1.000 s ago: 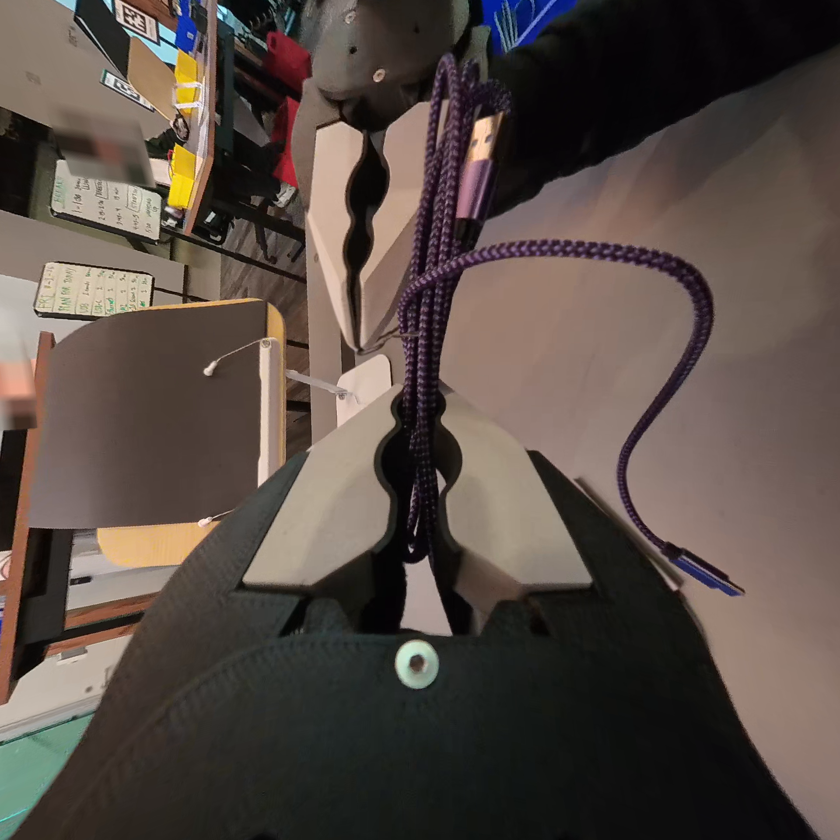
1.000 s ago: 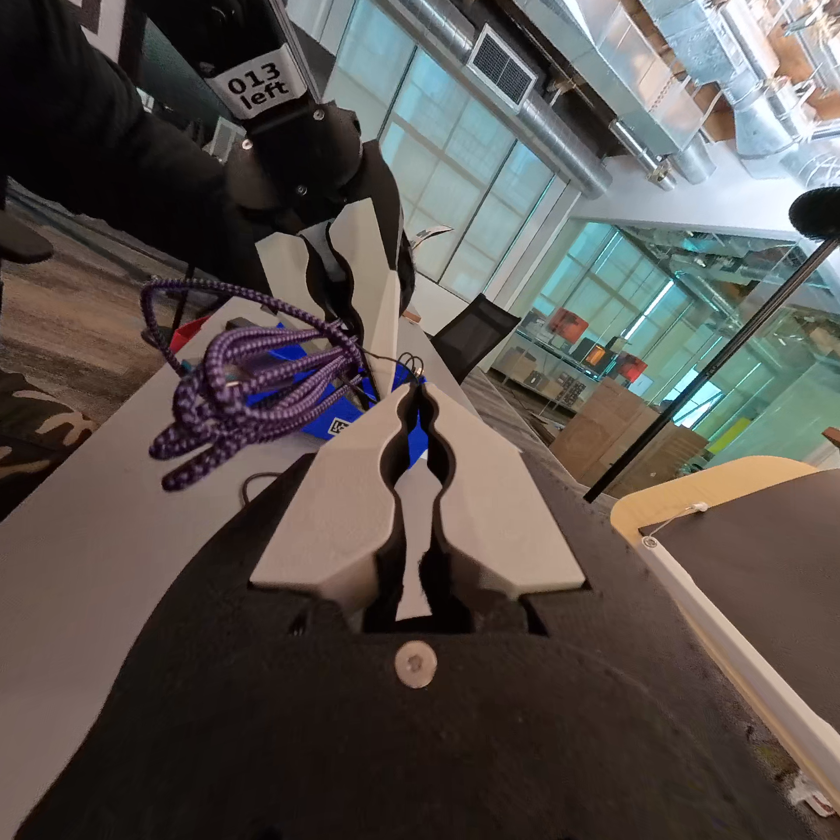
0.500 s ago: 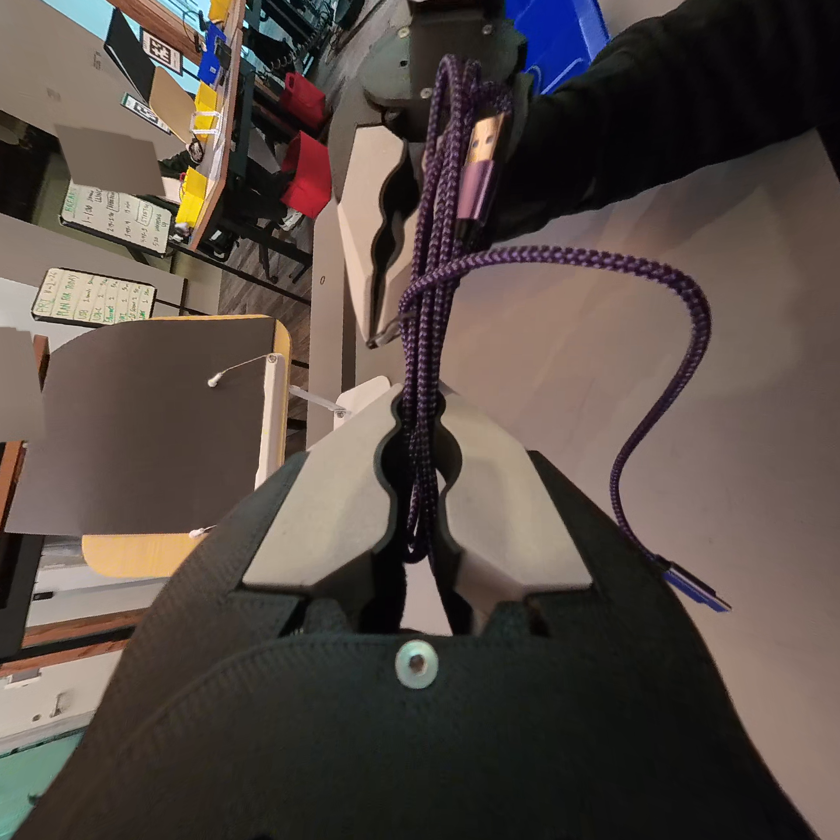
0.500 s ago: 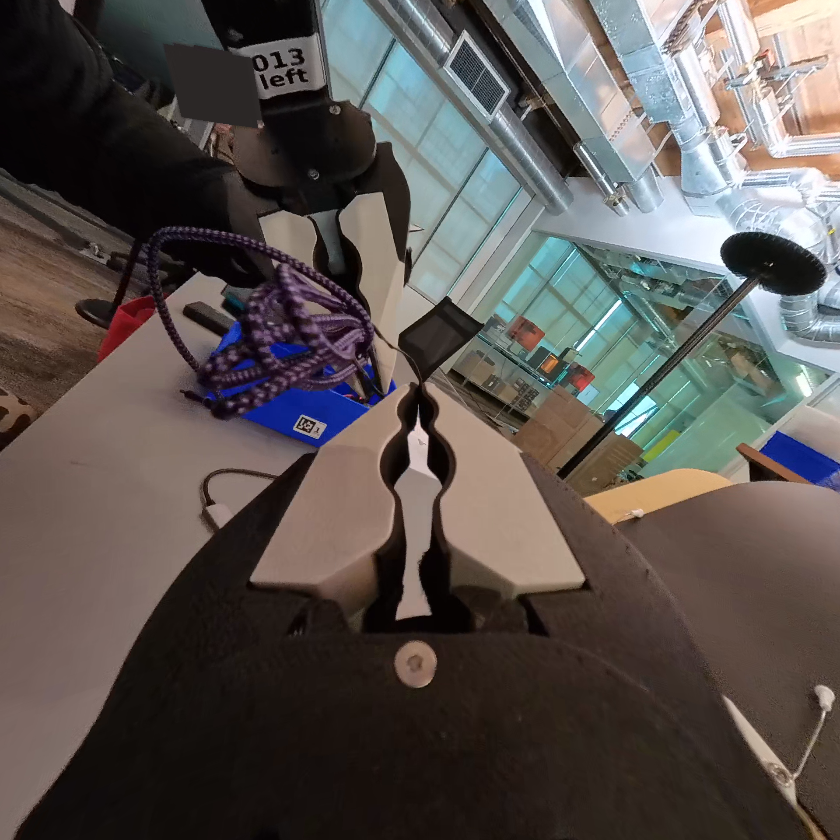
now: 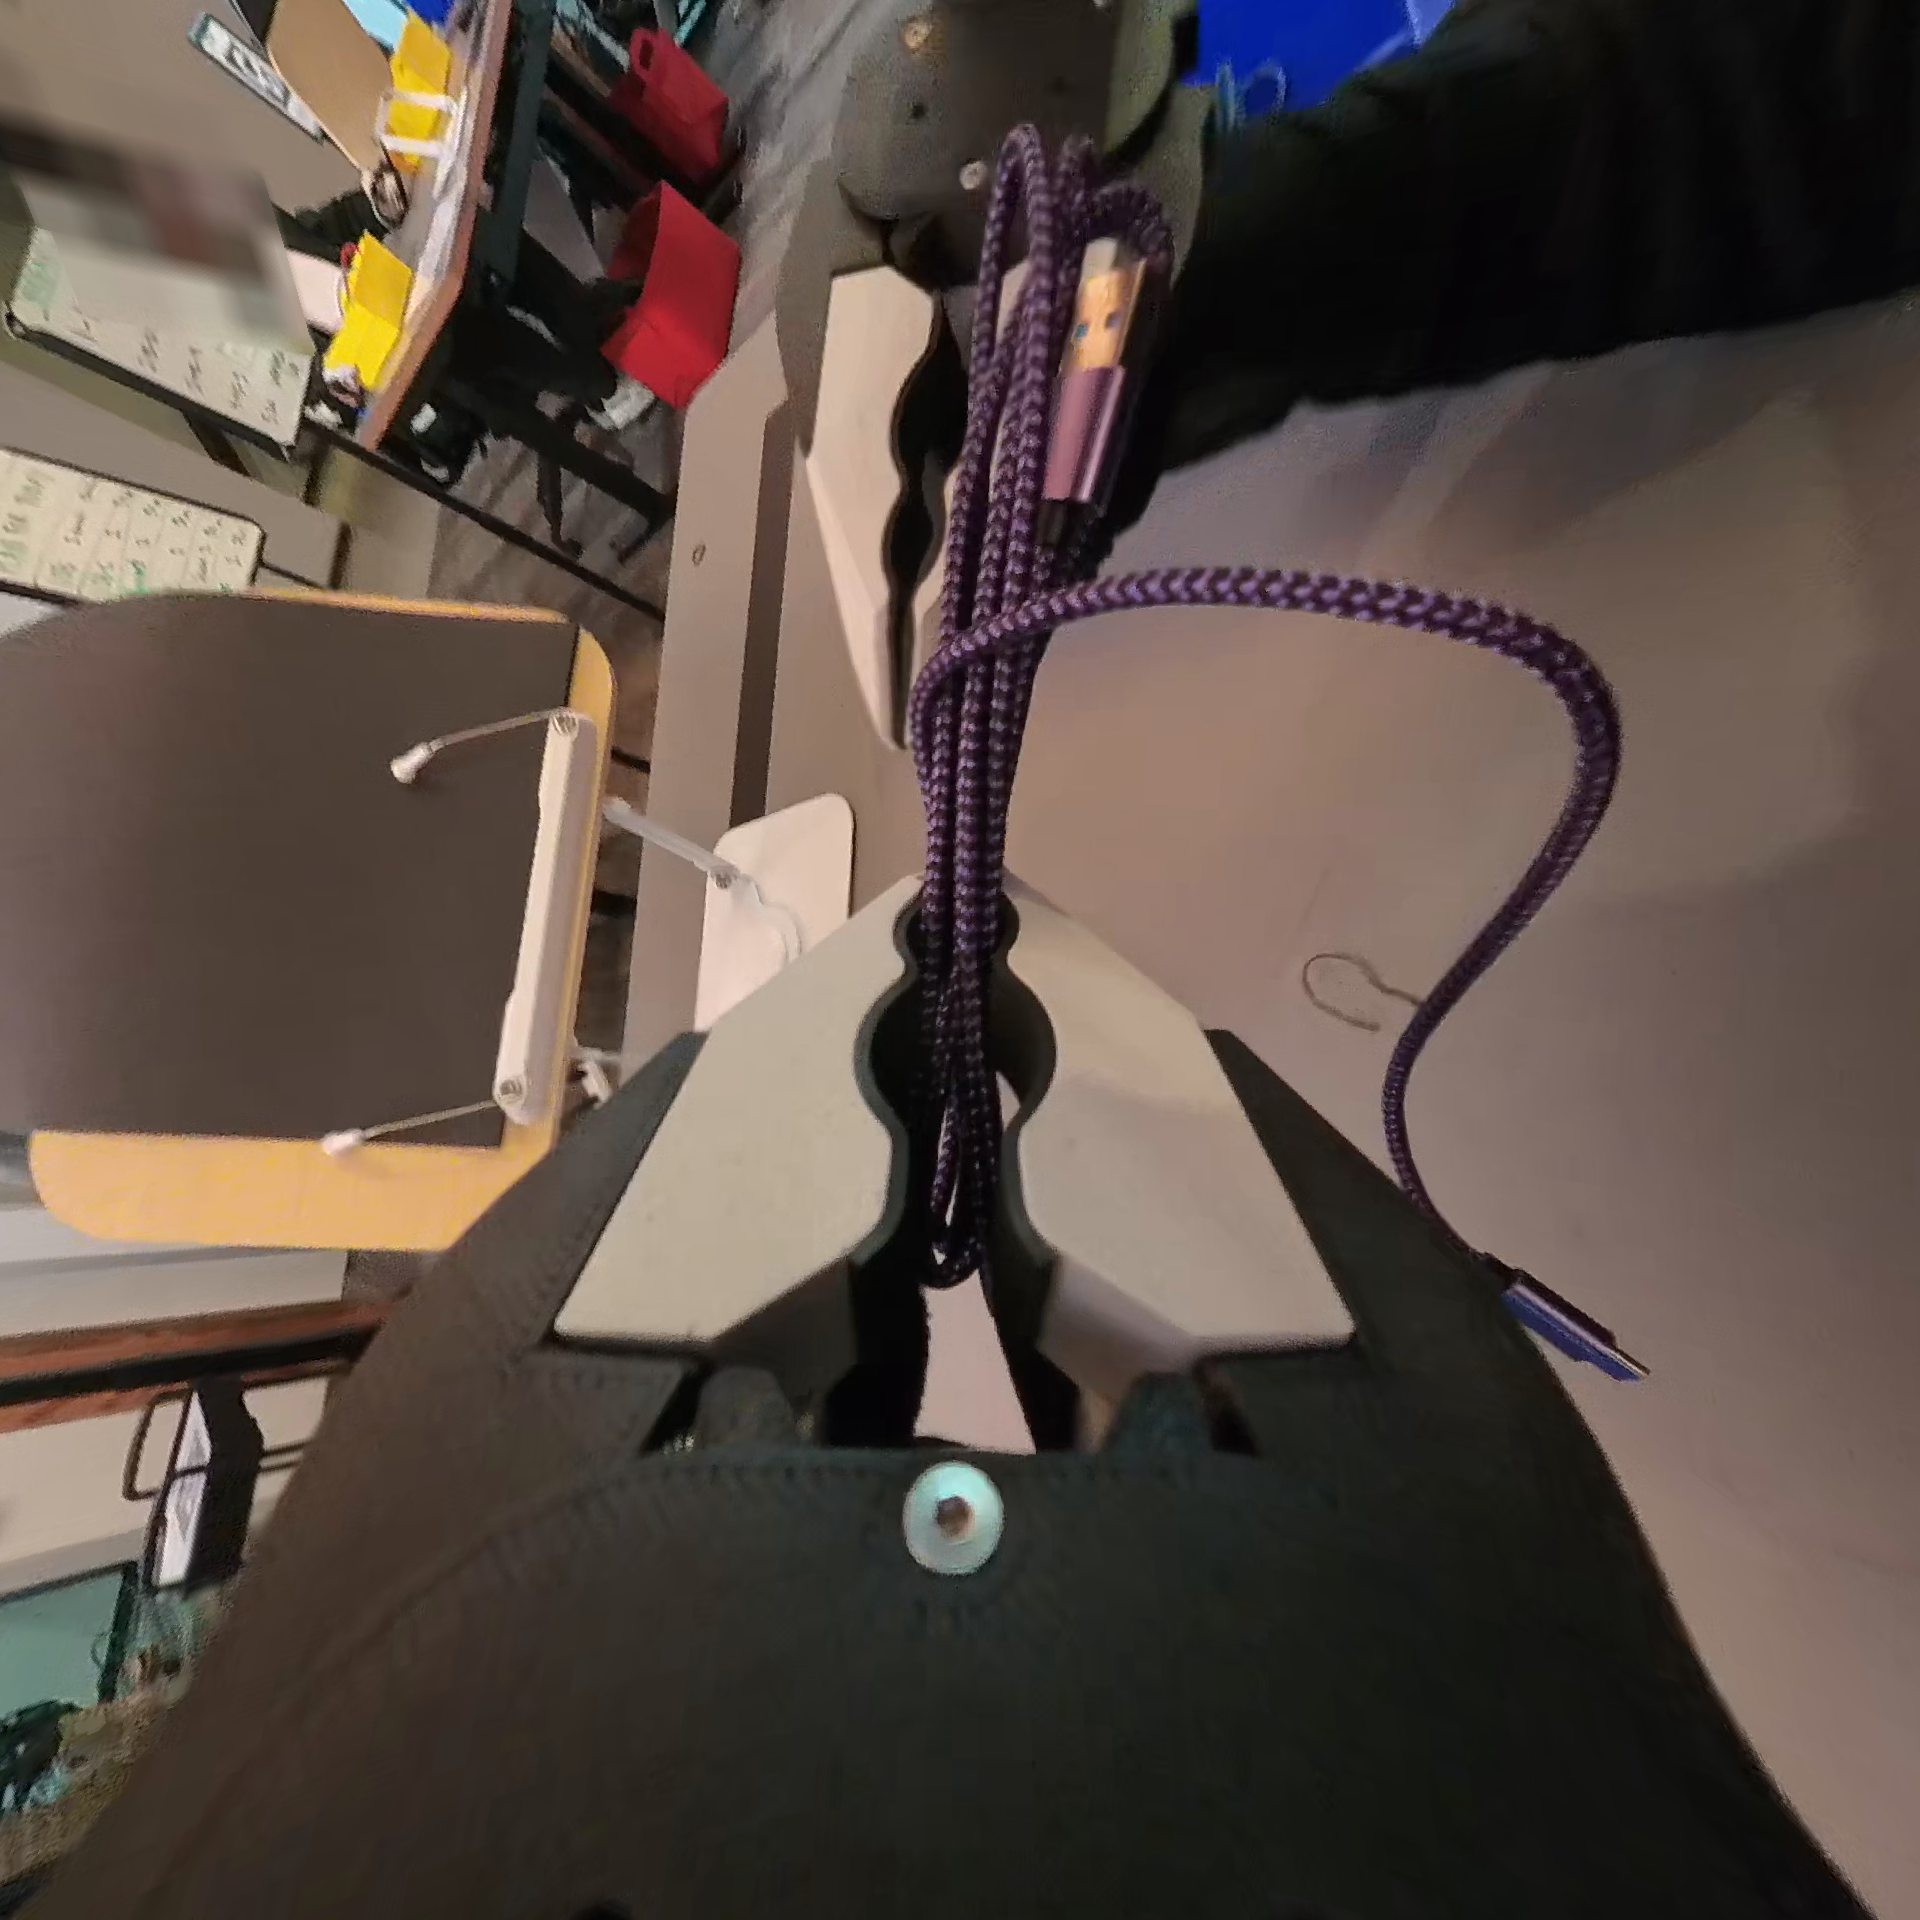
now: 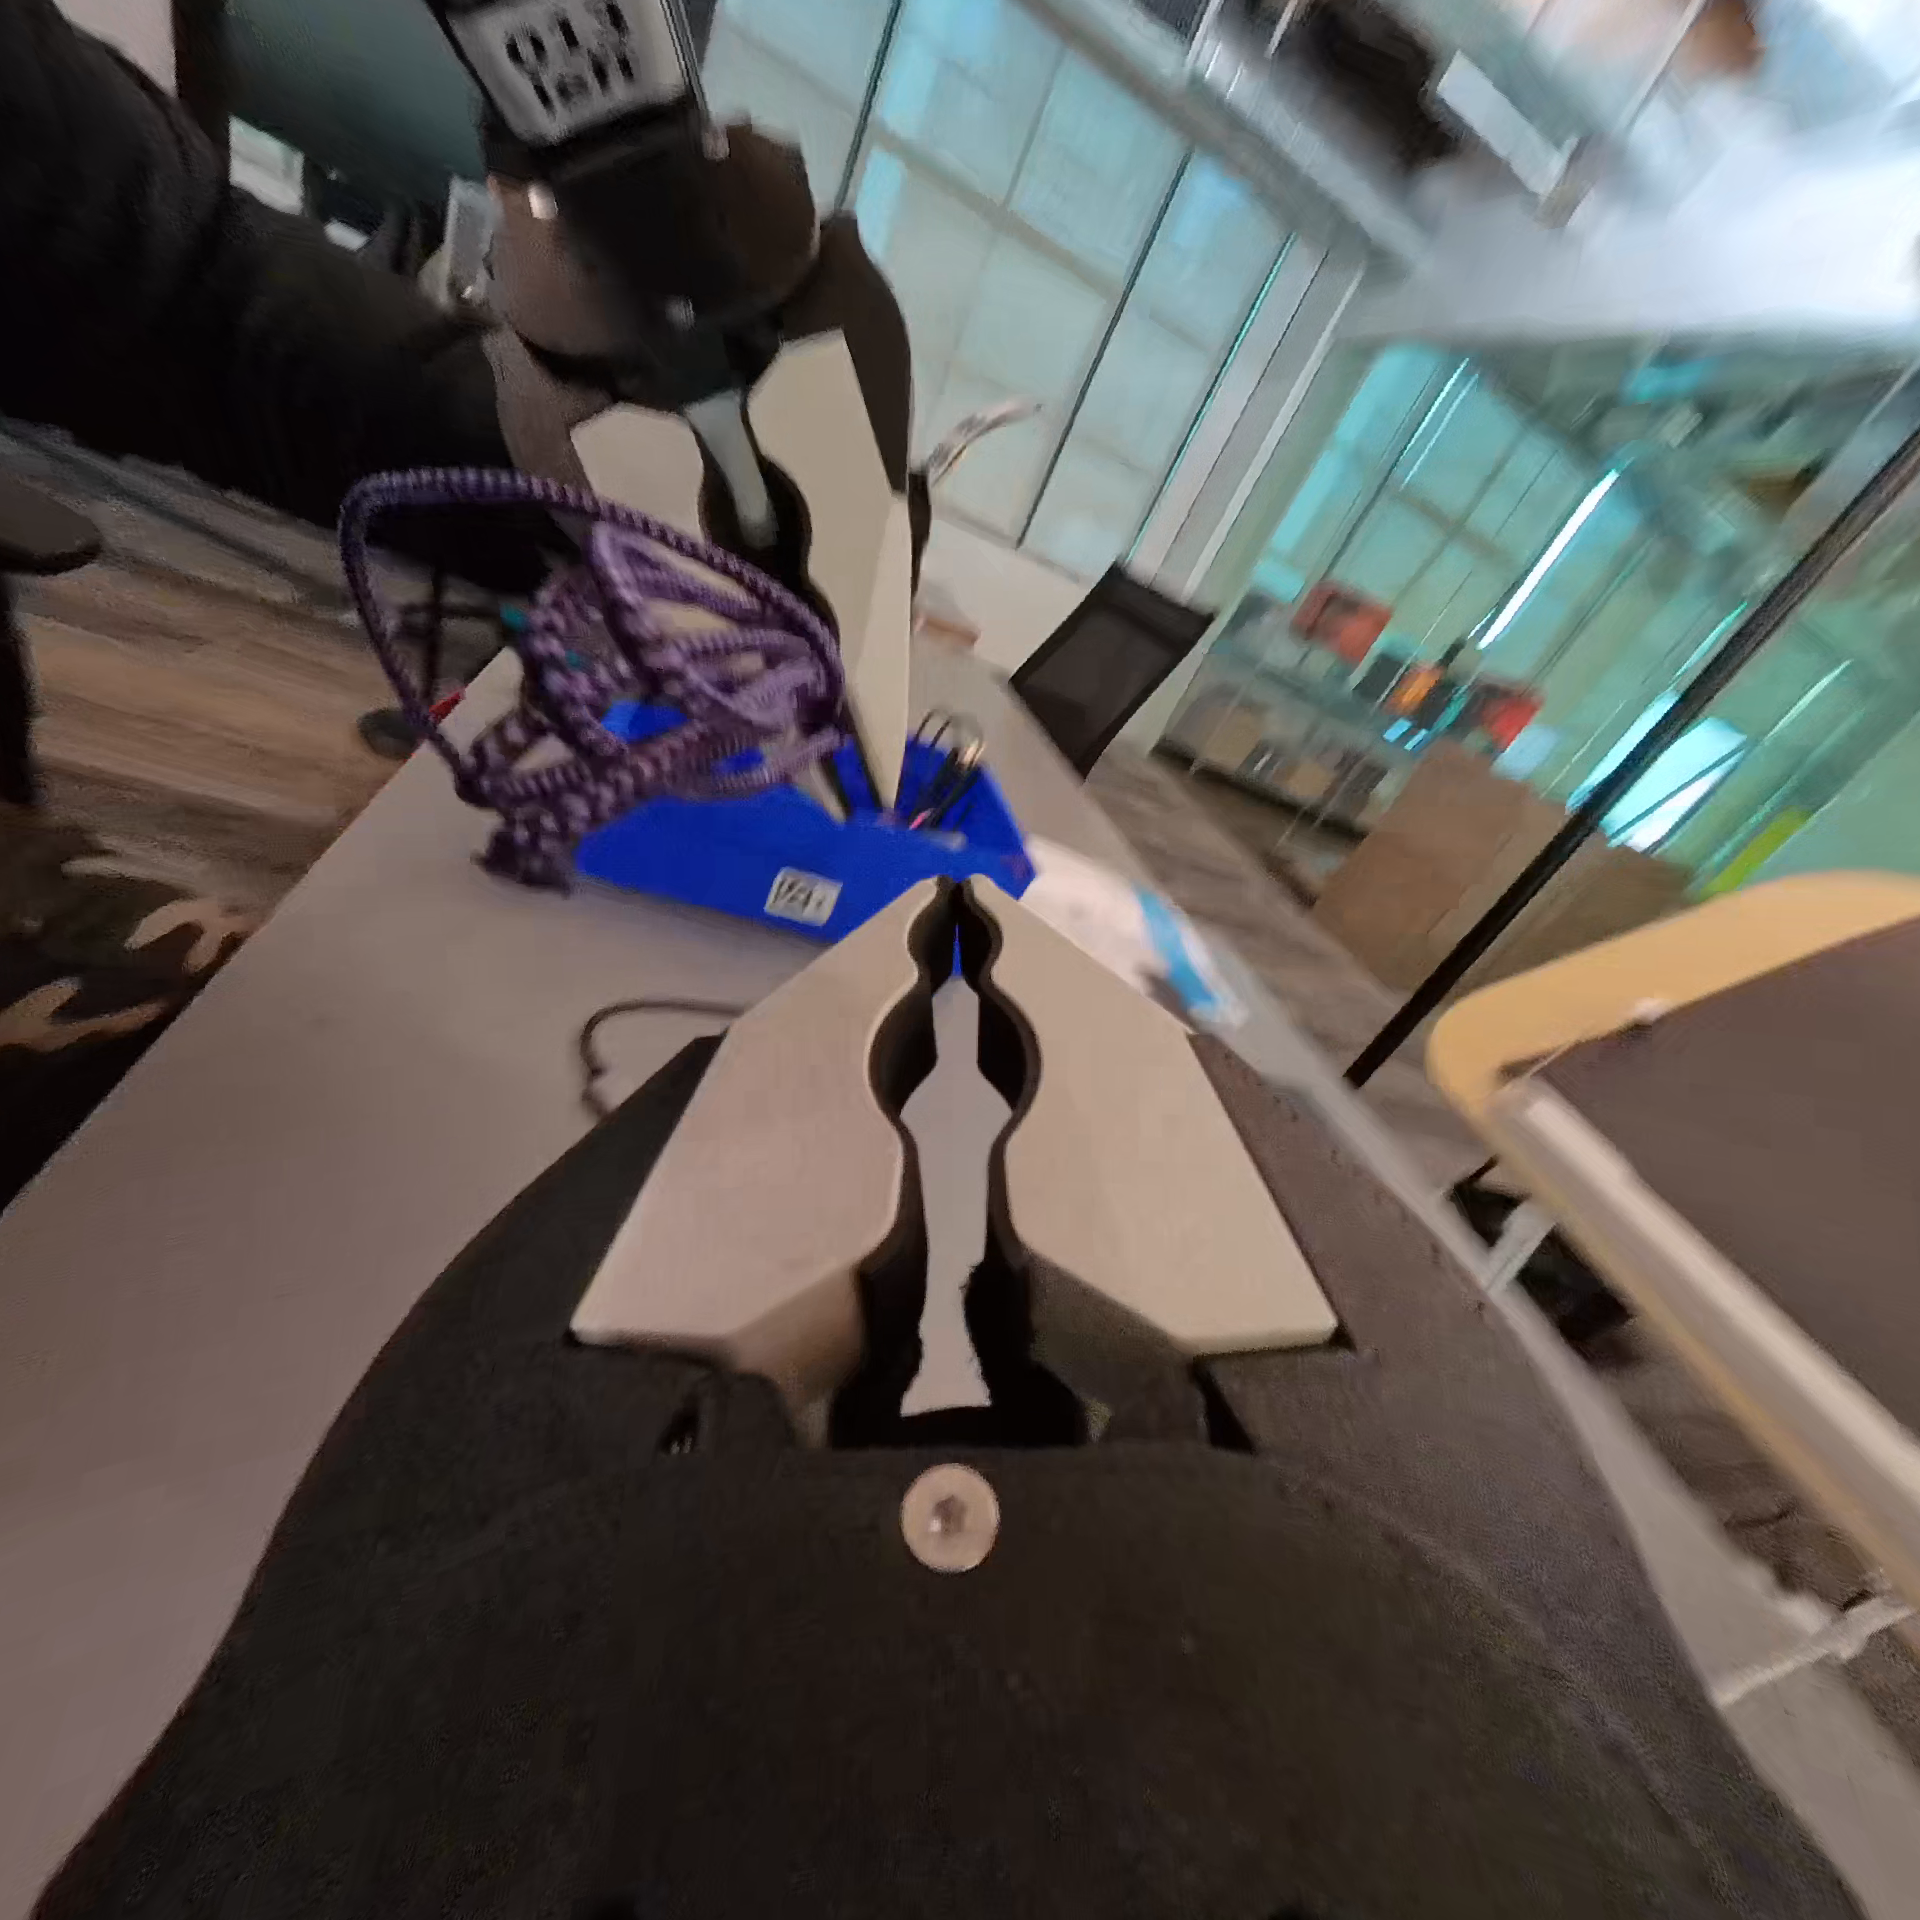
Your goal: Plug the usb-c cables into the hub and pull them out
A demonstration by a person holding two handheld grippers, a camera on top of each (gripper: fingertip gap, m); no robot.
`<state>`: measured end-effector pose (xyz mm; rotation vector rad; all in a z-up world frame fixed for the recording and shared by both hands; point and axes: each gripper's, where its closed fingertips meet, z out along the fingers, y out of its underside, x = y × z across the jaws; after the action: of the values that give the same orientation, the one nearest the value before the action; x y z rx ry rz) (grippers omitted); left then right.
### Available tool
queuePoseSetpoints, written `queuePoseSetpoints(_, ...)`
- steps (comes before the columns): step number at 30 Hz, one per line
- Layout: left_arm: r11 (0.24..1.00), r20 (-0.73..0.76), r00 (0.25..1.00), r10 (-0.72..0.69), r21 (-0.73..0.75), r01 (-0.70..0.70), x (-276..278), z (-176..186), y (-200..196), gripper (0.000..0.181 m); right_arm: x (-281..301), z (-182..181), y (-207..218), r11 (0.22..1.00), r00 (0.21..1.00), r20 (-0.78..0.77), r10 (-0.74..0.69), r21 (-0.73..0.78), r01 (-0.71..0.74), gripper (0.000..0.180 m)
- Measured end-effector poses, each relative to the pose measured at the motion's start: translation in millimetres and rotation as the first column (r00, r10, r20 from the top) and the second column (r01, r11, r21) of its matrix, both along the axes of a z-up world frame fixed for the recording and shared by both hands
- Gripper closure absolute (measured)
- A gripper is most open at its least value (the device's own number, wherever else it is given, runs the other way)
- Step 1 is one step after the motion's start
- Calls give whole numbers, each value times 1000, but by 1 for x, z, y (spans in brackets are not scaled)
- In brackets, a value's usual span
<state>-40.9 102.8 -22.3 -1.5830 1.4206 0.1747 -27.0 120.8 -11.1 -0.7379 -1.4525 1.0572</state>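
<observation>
My left gripper [image 5: 961, 894] is shut on a folded bundle of purple braided cable [image 5: 966, 727] and holds it above the grey table [image 5: 1351, 831]. One free end curves right and hangs down to a small blue-purple plug [image 5: 1569, 1330]. A larger purple and gold plug [image 5: 1091, 384] lies along the top of the bundle. My right gripper [image 6: 956, 891] is shut, with nothing visible between its tips. It points at the left gripper [image 6: 883, 800] and the bundle [image 6: 644, 665] from a short distance. It also shows in the left wrist view [image 5: 902, 717], beside the bundle. No hub is in view.
A blue bin [image 6: 727, 842] with thin black wires stands on the table [image 6: 312, 1039] behind the bundle. A thin dark wire loop [image 6: 613, 1029] lies on the table. A chair with a dark seat [image 6: 1714, 1091] stands beside the table edge. A dark sleeve [image 5: 1507, 208] holds the right gripper. The tips of both grippers are at nearly the same place.
The right gripper has drawn back from the bundle. The thin wire that ran from the bundle to its tips no longer shows there. The left gripper keeps its hold.
</observation>
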Motion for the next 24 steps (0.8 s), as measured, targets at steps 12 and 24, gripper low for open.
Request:
queuePoseSetpoints(12, 977, -140, 975, 175, -97, -189, -60, -59, -25, 178, 1, -155, -18, 953, 775, 626, 82, -278, 124, 166)
queuePoseSetpoints(24, 959, -132, 959, 250, -102, -264, -83, -74, -41, 178, -3, -224, -55, 993, 642, 765, -53, -26, 113, 169)
